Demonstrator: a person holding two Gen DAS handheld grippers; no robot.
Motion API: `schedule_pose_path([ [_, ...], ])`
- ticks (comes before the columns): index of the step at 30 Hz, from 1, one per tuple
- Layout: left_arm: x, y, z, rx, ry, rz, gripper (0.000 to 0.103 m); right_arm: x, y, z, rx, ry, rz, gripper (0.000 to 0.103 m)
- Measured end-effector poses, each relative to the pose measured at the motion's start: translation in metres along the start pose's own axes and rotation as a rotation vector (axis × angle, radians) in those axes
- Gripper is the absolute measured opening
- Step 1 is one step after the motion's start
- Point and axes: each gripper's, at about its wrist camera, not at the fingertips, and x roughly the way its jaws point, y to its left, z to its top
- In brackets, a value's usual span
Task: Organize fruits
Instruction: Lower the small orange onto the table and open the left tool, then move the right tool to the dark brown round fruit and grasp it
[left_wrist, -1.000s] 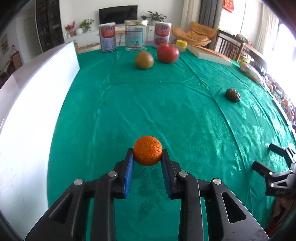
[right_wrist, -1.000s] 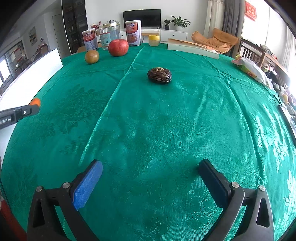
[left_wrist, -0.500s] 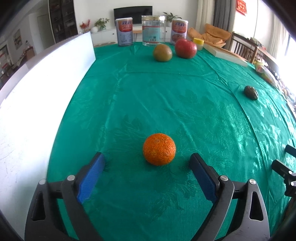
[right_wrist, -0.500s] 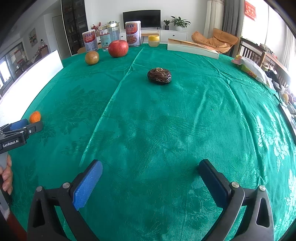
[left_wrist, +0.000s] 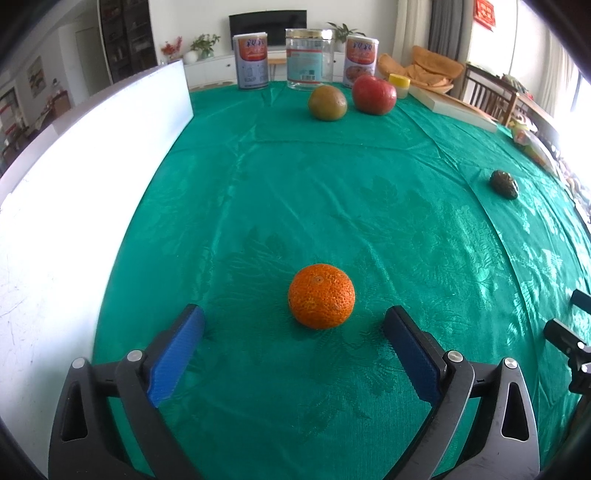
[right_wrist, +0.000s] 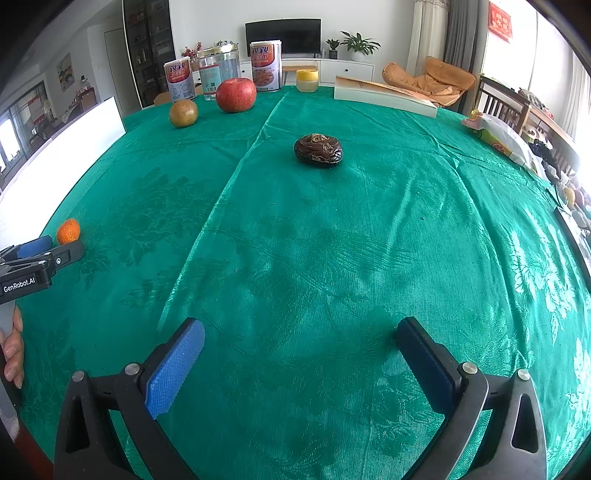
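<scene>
The right gripper (left_wrist: 570, 332) is cut off by the left wrist view's right edge.

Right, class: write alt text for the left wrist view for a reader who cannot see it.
An orange sits on a green tablecloth just ahead of the open left claw, untouched. Far behind stand a red apple, a greenish-brown fruit and three containers.

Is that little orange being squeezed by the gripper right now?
No, the orange sits on the green tablecloth ahead of the wide-open left gripper, touching neither finger.
</scene>
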Motion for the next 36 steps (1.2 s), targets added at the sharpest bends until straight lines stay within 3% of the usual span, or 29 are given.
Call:
schedule_pose_path([
  [33,0.0,0.0,0.001,0.0,0.001,0.001,0.1,-0.001,-0.001,0.0,0.002,-0.001,0.002,0.103],
  [36,0.0,0.001,0.0,-0.002,0.002,0.004,0.1,-0.01,-0.016,-0.003,0.079,-0.053,0.043,0.103],
])
